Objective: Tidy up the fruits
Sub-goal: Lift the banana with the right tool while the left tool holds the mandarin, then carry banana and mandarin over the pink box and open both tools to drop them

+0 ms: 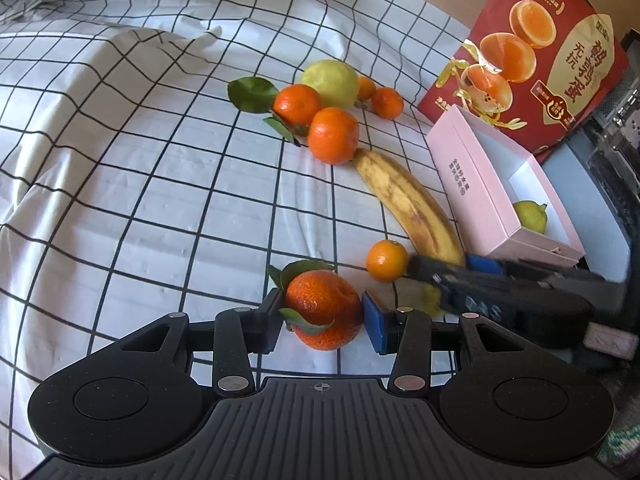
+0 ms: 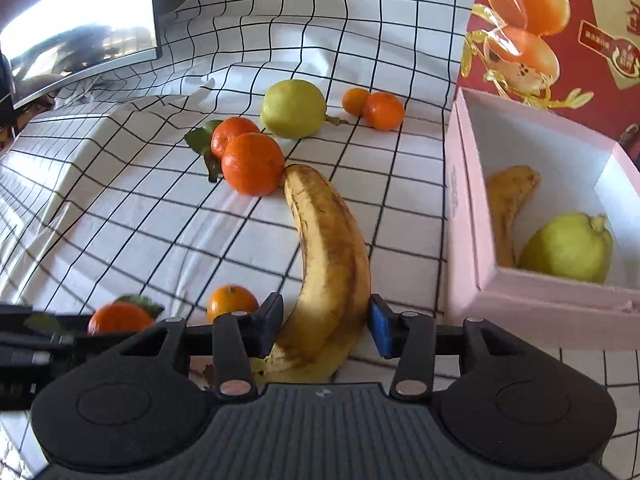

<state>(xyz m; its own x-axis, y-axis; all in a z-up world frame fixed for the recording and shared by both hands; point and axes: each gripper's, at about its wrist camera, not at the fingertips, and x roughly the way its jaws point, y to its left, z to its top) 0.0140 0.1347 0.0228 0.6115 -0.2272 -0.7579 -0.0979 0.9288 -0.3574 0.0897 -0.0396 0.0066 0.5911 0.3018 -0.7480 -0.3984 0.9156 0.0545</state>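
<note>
In the left wrist view my left gripper (image 1: 322, 318) has its fingers on both sides of a leafy mandarin (image 1: 323, 307) on the checked cloth; the left pad touches its leaves, the blue right pad sits just beside it. In the right wrist view my right gripper (image 2: 326, 322) straddles the stem end of a spotted banana (image 2: 330, 256), both pads at its sides. The pink box (image 2: 466, 240) to the right holds another banana (image 2: 508, 204) and a green citrus (image 2: 568, 246). My right gripper also shows in the left wrist view (image 1: 448, 276), at the banana's (image 1: 404, 200) near end.
A small orange (image 1: 386, 260) lies between the two grippers. Farther back sit two mandarins (image 1: 332, 136), a green citrus (image 1: 330, 82) and two small oranges (image 1: 386, 102). A red carton (image 1: 532, 52) stands behind the pink box. A monitor (image 2: 76, 20) is at the far left.
</note>
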